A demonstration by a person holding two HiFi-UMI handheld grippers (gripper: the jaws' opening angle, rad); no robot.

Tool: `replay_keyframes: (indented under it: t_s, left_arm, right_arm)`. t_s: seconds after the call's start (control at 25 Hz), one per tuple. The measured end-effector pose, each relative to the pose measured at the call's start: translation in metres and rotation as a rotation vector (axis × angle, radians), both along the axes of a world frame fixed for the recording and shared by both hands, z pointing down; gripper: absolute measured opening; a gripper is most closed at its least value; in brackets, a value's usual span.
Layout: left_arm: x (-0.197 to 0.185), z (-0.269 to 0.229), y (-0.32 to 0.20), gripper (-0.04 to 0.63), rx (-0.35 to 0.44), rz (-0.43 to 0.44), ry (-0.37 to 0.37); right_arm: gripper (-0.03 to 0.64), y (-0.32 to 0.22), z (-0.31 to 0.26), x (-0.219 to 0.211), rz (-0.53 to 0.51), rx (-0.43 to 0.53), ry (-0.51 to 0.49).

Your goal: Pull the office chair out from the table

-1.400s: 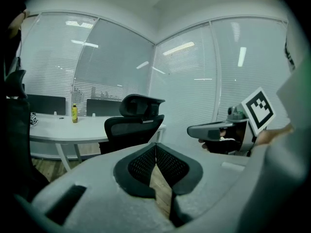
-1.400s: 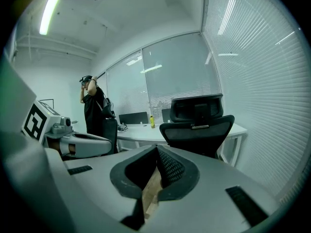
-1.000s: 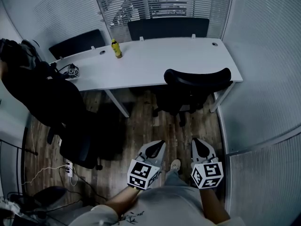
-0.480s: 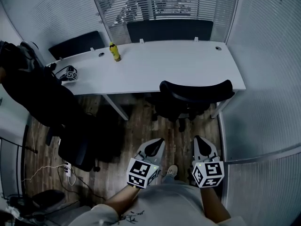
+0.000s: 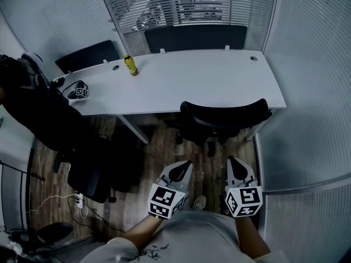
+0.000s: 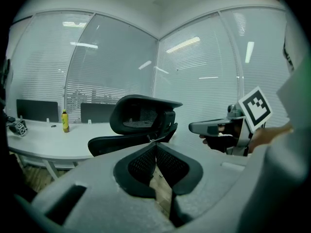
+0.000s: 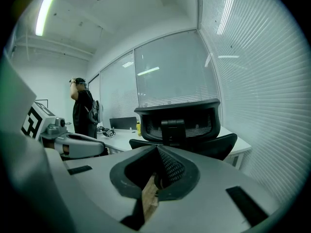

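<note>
facing the chair tucked at the table, left gripper and right gripper both pinched shut and empty, well short; heavy-looking but likely rolls, so grab the stiff backrest rim.

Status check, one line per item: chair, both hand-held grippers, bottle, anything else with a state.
Black mesh office chair: pushed in at the white table, untouched.
Left hand-held gripper: shut, empty, short of the chair.
Right hand-held gripper: shut, empty, short of the chair.
Yellow bottle: upright on the table.
Second black chair: standing clear of the table, at left.
</note>
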State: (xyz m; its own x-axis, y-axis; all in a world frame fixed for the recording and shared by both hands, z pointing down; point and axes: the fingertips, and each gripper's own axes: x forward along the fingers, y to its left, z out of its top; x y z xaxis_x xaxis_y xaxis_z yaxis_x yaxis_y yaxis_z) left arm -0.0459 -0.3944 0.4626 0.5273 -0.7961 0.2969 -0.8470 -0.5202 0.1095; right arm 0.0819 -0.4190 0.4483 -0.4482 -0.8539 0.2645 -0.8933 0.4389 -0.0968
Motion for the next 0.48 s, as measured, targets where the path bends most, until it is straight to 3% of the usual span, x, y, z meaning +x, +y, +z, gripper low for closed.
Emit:
replay_keyframes:
  t_s: [0.48]
  left_arm:
    - [-0.003,0.002,-0.013,0.012,-0.008,0.023,-0.013]
  right_arm:
    - [0.009,-0.016,-0.005,0.003,0.039,0.009,-0.012]
